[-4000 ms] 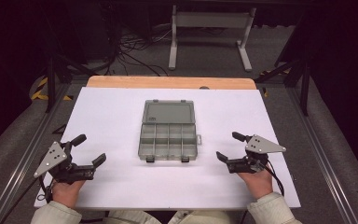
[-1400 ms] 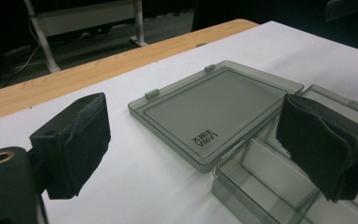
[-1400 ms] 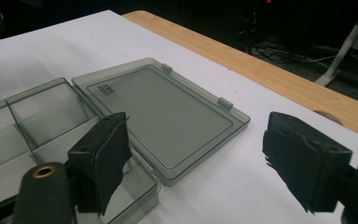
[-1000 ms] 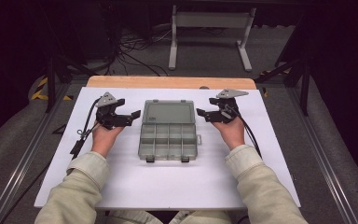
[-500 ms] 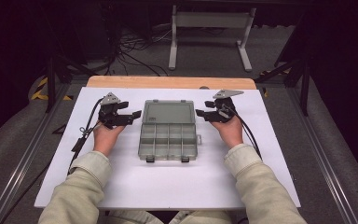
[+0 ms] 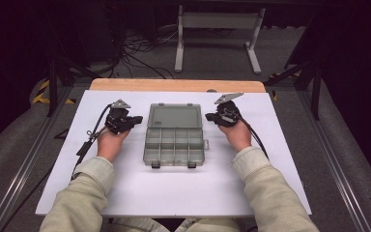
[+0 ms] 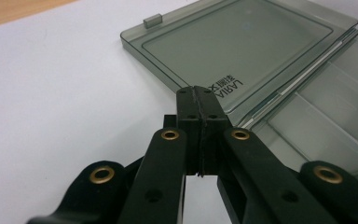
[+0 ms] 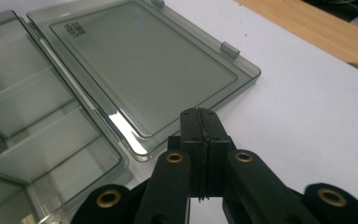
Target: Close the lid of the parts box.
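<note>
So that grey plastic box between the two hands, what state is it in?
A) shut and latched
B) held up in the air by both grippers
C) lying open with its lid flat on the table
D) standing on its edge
C: the compartment box lies open, its lid folded back flat on the white table, with both grippers beside the lid, shut on nothing.

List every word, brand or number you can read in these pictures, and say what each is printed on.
"LARIA", upside down in the left gripper view, with two small characters after it too blurred to read: on the lid.
A short line of print on the lid's corner in the right gripper view: too small to read.
</note>
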A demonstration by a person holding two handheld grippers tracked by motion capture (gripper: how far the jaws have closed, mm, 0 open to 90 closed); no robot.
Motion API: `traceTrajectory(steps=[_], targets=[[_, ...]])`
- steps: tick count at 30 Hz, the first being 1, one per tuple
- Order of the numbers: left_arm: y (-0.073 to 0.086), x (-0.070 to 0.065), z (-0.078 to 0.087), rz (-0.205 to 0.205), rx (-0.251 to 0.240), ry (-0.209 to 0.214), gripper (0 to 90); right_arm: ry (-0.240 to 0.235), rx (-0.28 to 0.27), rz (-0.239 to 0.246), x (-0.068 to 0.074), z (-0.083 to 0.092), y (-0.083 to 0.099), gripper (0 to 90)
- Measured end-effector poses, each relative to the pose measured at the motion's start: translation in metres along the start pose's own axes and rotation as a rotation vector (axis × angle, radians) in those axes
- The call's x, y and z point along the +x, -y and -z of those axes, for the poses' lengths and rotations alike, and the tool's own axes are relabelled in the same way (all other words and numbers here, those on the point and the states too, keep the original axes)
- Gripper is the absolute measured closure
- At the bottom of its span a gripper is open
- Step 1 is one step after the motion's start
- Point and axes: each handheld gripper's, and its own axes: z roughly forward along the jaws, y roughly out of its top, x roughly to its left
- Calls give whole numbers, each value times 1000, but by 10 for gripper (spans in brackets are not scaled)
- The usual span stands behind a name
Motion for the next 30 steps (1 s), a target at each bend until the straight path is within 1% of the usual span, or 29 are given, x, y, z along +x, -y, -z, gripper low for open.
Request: traceTrajectory(steps=[1,2,3,5,6,7,8,10,11,14,15,17,18,19,20,21,22,23,28,29,30], targets=[[-1,0,-1,-6,13,3,899,-3,11,0,0,-1,0,900],[-1,0,-1,-6,13,3,900,-3,11,0,0,-1,0,900],[-1,0,-5,10,38,10,900,-6,26,-1,-1,-3,0,900],[0,1,-7,21,46,20,899,-9,39,-5,0,-5,0,900],[0,1,-8,12,53,21,899,-11,45,-3,0,-7,0,900],[0,2,-9,21,57,26,900,-11,53,-3,0,-8,1,900],[0,2,-9,21,57,26,899,-13,63,-1,0,-10,1,900],[1,2,-13,26,74,33,899,-12,94,-10,-1,-13,3,900],[2,2,-14,35,75,38,899,-14,103,-11,-1,-15,4,900],[2,2,-17,34,85,41,899,-26,126,-19,-3,-19,7,900],[3,2,-18,41,89,47,899,-26,126,-19,-3,-19,7,900],[3,3,-20,36,99,50,899,-35,140,-18,-3,-22,8,900],[3,3,-21,45,100,55,899,-35,140,-18,-3,-22,8,900],[4,3,-22,64,106,65,899,-38,143,-15,-2,-23,8,900],[4,5,-23,51,108,61,899,-41,146,-14,-2,-25,9,900],[5,4,-24,59,116,65,899,-43,151,-15,-1,-26,9,900],[5,4,-25,55,113,59,899,-43,158,-12,-1,-27,9,900],[5,4,-26,67,115,65,899,-41,162,-18,-1,-29,10,900],[6,3,-29,62,129,66,899,-52,175,-19,-2,-32,12,900],[6,4,-29,56,132,61,899,-52,175,-19,-2,-32,12,900],[7,4,-30,66,137,67,899,-52,174,-19,-1,-32,12,900]])
